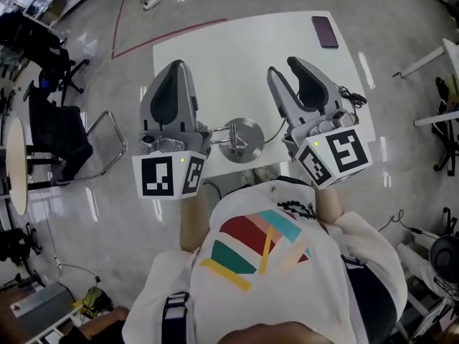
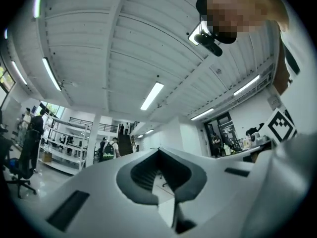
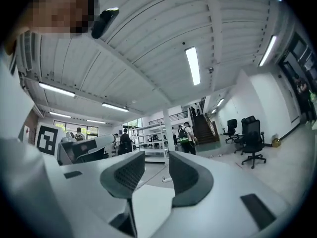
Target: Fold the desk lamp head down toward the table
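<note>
The desk lamp (image 1: 242, 139) shows from above as a round silver base with its metal arm lying low across it, near the front edge of the white table (image 1: 237, 56). Both grippers are raised above the table, one on each side of the lamp, and neither touches it. My left gripper (image 1: 175, 69) has its jaws pressed together with nothing between them; in the left gripper view the gripper (image 2: 159, 151) points out at the ceiling and the hall. My right gripper (image 1: 287, 69) stands open and empty, and in the right gripper view its jaws (image 3: 156, 158) frame only the distant room.
A dark phone (image 1: 325, 31) lies at the table's far right corner. A black cable (image 1: 351, 96) runs off the table's right side. A black office chair (image 1: 61, 138) stands on the floor at the left. The person's torso fills the bottom of the head view.
</note>
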